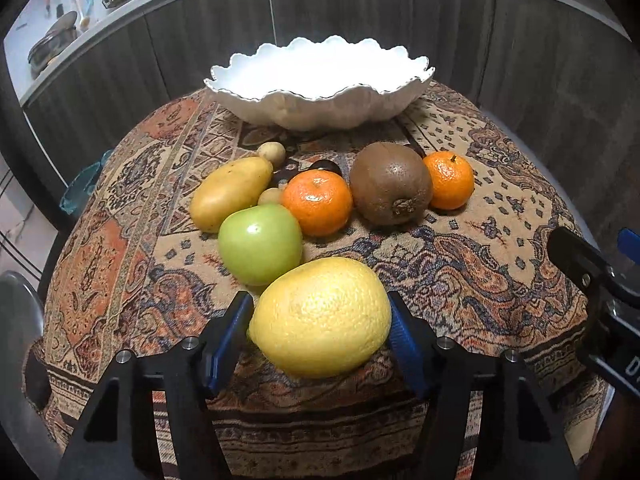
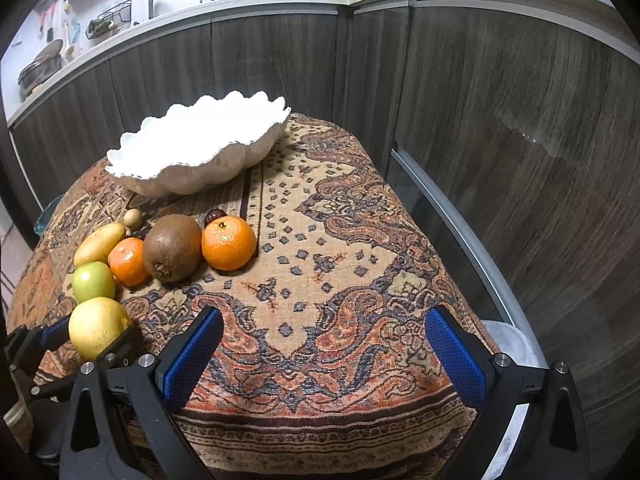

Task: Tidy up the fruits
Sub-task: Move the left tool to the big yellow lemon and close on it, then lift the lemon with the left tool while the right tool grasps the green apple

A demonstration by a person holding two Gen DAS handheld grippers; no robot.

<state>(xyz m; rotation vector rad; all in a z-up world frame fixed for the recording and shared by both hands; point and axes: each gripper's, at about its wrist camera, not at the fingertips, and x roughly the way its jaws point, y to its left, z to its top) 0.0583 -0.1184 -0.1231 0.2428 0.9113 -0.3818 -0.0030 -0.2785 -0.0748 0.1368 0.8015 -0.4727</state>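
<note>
Left gripper (image 1: 320, 316), lower centre, brackets the lemon (image 1: 320, 316), pads apparently touching but clamping uncertain; right gripper (image 2: 324, 344) gapes empty; next move, judged: grip firmly, lift toward the empty bowl (image 1: 320, 98), upper centre.

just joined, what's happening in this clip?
Fruit sorting, early stage. The left gripper has its jaws around the large yellow citrus at the table's near edge; contact looks close, lift not evident. The right gripper hangs open over bare tablecloth. The green apple, kiwi and tangerines sit loose before the white bowl.
</note>
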